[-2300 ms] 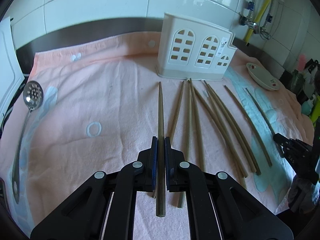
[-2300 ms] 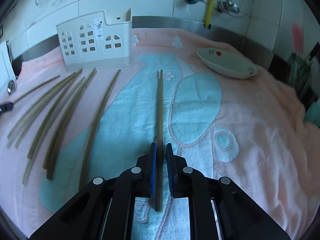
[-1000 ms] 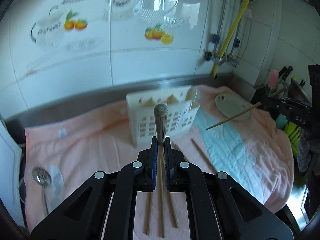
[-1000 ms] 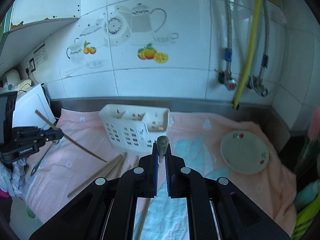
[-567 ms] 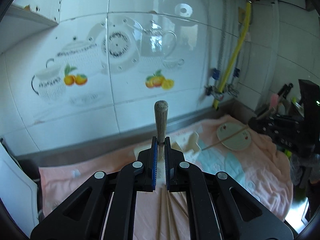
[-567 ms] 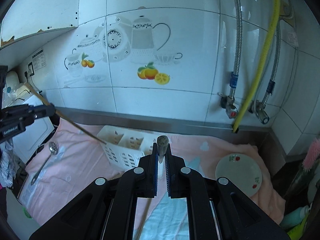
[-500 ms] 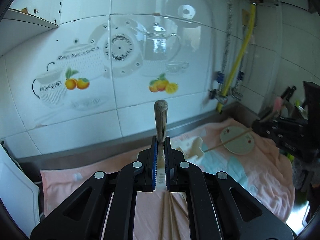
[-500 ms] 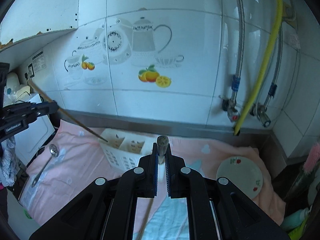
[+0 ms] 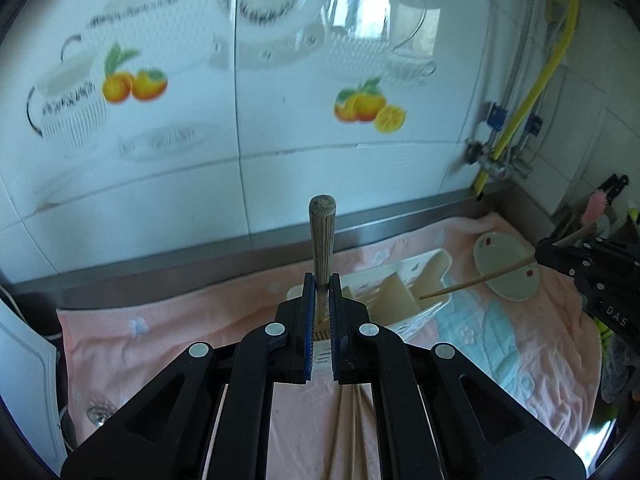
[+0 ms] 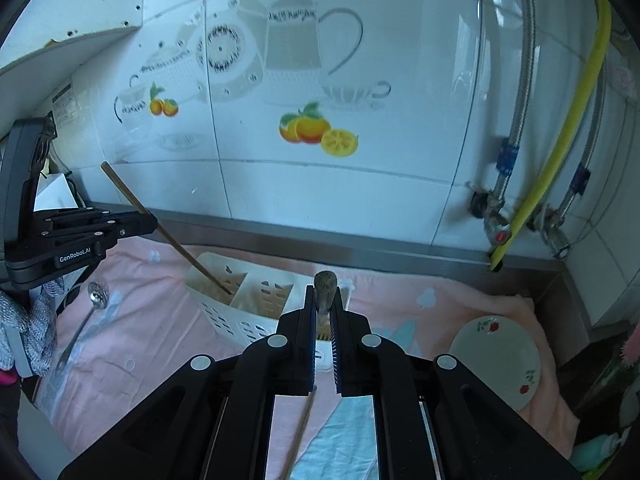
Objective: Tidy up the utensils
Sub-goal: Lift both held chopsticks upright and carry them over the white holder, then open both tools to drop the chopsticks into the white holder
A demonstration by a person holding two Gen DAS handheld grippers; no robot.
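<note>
My left gripper is shut on a wooden chopstick whose butt end points at the camera. In the right wrist view this left chopstick slants down, its tip inside the left compartment of the white holder. My right gripper is shut on a second chopstick. In the left wrist view the right gripper comes in from the right, and its chopstick has its tip at the right compartment of the holder. A few loose chopsticks lie on the towel.
The holder stands on a pink and blue towel by the tiled wall. A small plate sits to the right of it, a slotted spoon to the left. Pipes and a yellow hose run down the right wall.
Both grippers have moved in over the holder. The left chopstick's tip went from the holder's edge into its left compartment, and the right chopstick's tip has come up to the right compartment.
</note>
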